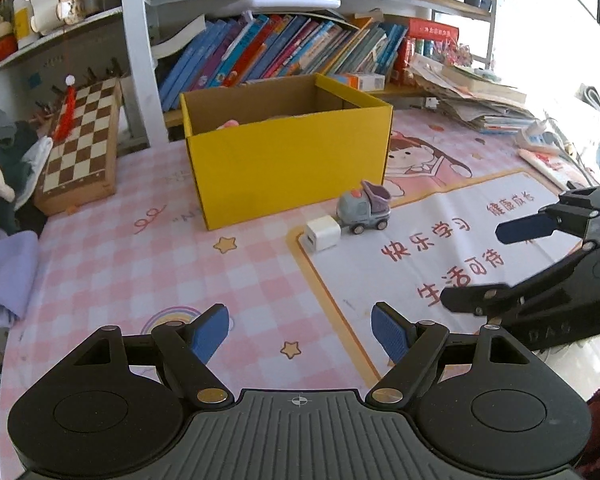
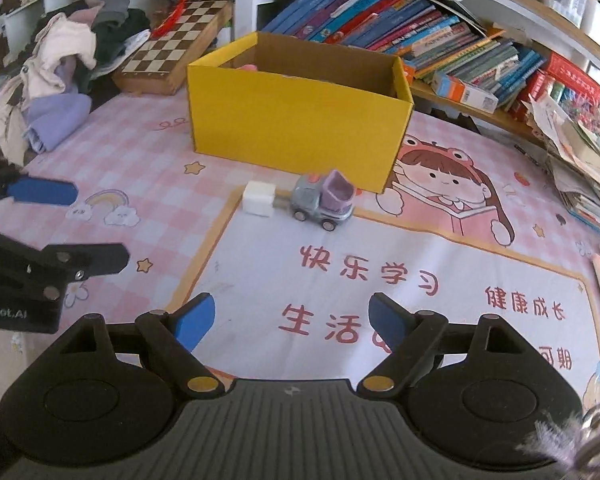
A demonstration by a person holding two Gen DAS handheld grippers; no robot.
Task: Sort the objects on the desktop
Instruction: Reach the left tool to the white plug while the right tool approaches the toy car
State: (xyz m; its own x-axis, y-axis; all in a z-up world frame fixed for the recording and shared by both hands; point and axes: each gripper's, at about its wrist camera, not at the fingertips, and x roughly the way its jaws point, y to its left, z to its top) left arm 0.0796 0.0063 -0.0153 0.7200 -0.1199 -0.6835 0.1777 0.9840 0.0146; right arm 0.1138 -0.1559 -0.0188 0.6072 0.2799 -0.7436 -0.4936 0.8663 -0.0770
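Between your left gripper's (image 1: 300, 334) blue pads there is only pink checked mat; its jaws stand spread and hold nothing. Your right gripper (image 2: 292, 320) is likewise wide apart and empty, above the white panel of the desk mat (image 2: 380, 248). Farther out, the white charger cube (image 2: 259, 198) sits just beside the grey-and-purple toy truck (image 2: 322, 201), both just in front of the yellow box (image 2: 296, 120), with something pink inside.
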